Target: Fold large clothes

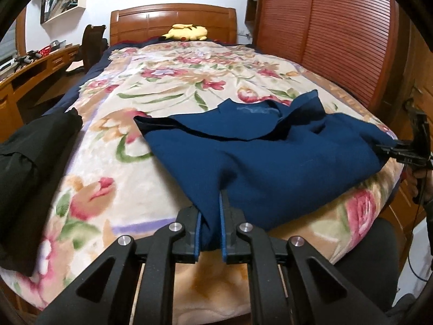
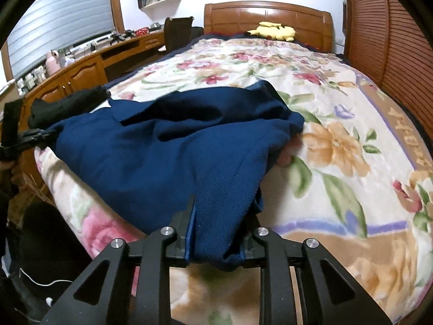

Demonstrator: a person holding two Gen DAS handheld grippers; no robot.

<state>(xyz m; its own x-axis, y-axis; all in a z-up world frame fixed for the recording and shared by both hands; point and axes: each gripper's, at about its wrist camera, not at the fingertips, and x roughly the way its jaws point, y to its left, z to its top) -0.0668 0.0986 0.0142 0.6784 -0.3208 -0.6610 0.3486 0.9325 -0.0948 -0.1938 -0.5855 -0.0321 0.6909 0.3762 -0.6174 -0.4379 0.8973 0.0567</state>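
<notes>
The left gripper (image 1: pixel 209 216) points down at a slant over the near edge of the bed (image 1: pixel 113 178), its fingers (image 1: pixel 224 222) pinching a fold of the blue garment (image 1: pixel 270 162) between the blue pads. The right gripper (image 2: pixel 216 233) is angled down the same way further along that edge, its fingers (image 2: pixel 189 224) clamped on a thicker bunch of the same cloth; in the left wrist view it shows at the far right, gripping the garment's corner, with part of a hand below it. The garment lies partly folded on the floral blanket (image 2: pixel 338 140) at the foot of the bed, stretched between the two grippers, its upper layer turned over and rumpled. To the left on the blanket, apart from the blue garment, lies a black garment (image 1: pixel 29 168). Left of the bed runs a wooden surface (image 2: pixel 81 67) with small clutter on it, a dark chair (image 2: pixel 178 31) at its far end and wall shelves (image 1: pixel 63 0) above. At the far end, a yellow plush (image 1: pixel 188 32) rests against the headboard (image 1: pixel 173 19). A slatted wooden wardrobe (image 1: pixel 324 35) stands close along the bed's right side.
</notes>
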